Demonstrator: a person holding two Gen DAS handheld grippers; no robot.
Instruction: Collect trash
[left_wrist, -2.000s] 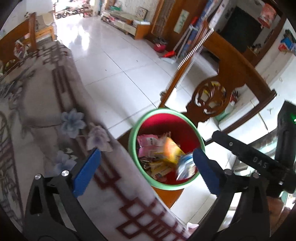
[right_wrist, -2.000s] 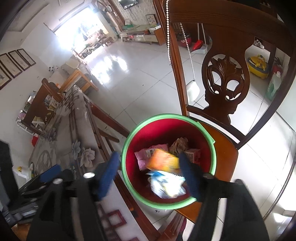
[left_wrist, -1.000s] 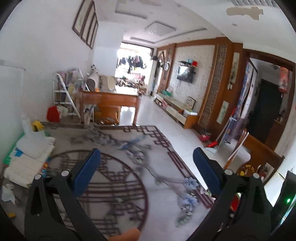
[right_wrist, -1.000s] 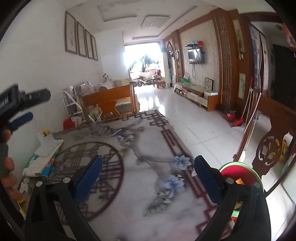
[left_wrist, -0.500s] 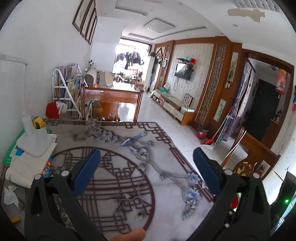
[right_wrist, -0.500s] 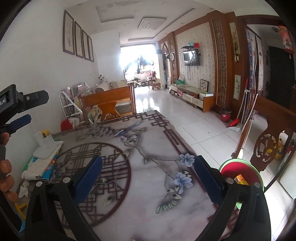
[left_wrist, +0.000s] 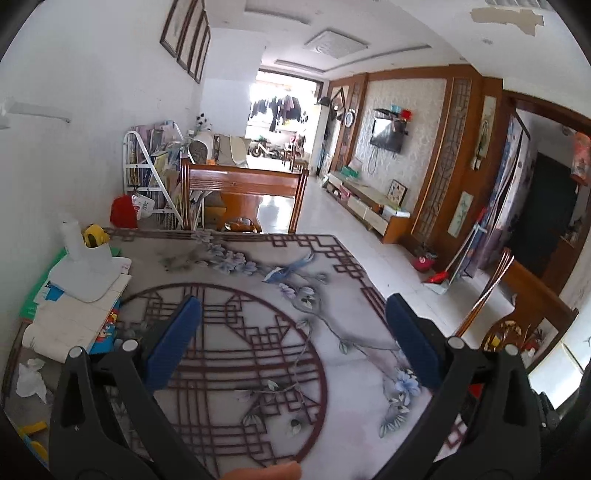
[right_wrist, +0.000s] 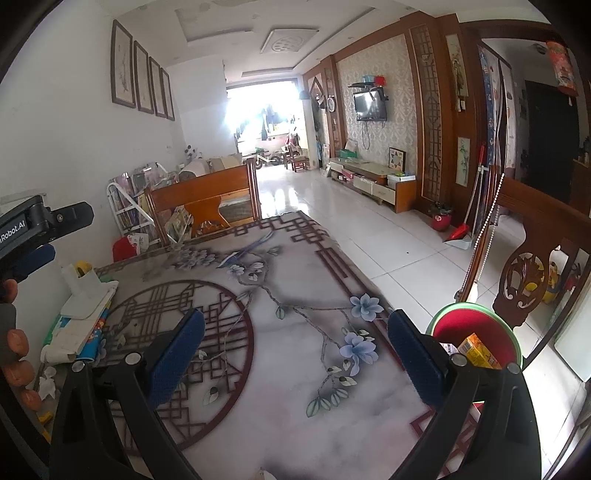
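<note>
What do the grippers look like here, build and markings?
Both alike: the left gripper and right gripper have black plastic arms with silver rivets and blue rectangular finger pads. In the right wrist view, the left unit's black body reads "Robot.AI". No cables or sleeves visible.

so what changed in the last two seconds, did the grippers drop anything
Both grippers swung up and away from the green-rimmed red bucket, where wrappers were falling between their jaws. Now the left gripper and right gripper hang open and empty over the flower-patterned tabletop. The bucket stayed on the wooden chair.
</note>
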